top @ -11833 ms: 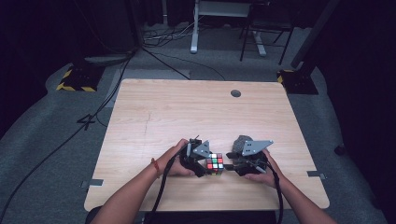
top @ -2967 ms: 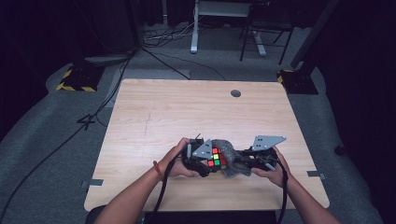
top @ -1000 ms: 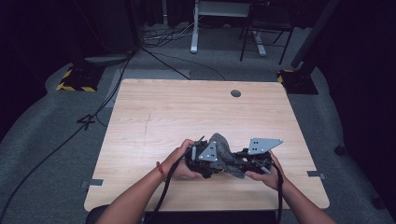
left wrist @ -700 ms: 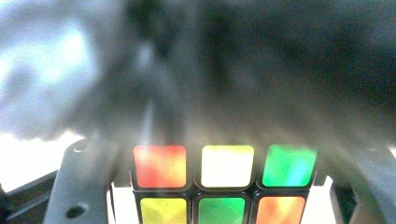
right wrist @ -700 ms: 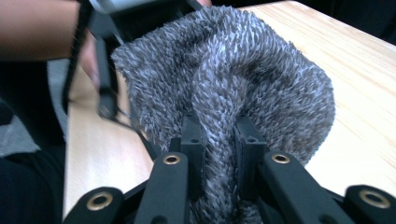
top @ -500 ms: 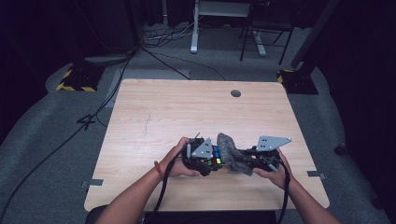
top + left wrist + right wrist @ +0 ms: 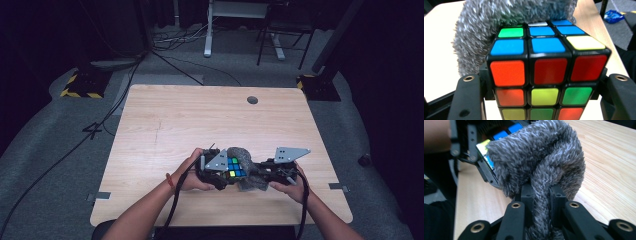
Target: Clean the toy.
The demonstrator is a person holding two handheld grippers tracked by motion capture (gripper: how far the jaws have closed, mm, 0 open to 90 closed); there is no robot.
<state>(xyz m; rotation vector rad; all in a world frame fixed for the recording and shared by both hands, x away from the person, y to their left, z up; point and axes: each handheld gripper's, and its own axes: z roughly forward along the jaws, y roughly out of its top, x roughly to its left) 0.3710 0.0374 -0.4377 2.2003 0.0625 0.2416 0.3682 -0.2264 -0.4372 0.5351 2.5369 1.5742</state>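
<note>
A Rubik's cube (image 7: pixel 546 72) is clamped between the two black jaws of my left gripper (image 7: pixel 544 86). In the high view the cube (image 7: pixel 233 167) is near the table's front edge, with the left gripper (image 7: pixel 220 172) around it. A grey fluffy cloth (image 7: pixel 541 167) is pinched in my right gripper (image 7: pixel 541 195) and presses against the cube's far side. In the left gripper view the cloth (image 7: pixel 481 27) wraps over the cube's top and left. In the high view the right gripper (image 7: pixel 260 172) meets the cube from the right, with cloth (image 7: pixel 245 157) between them.
The light wooden table (image 7: pixel 200 125) has a round cable hole (image 7: pixel 252 100) near its far edge. Beyond the table are a grey carpet, cables and desk legs (image 7: pixel 207 30). A person's forearms come in from the bottom.
The cloth has shifted across the cube, so coloured faces now show from above. Both hands have stayed near the table's front middle; the right one has edged slightly right.
</note>
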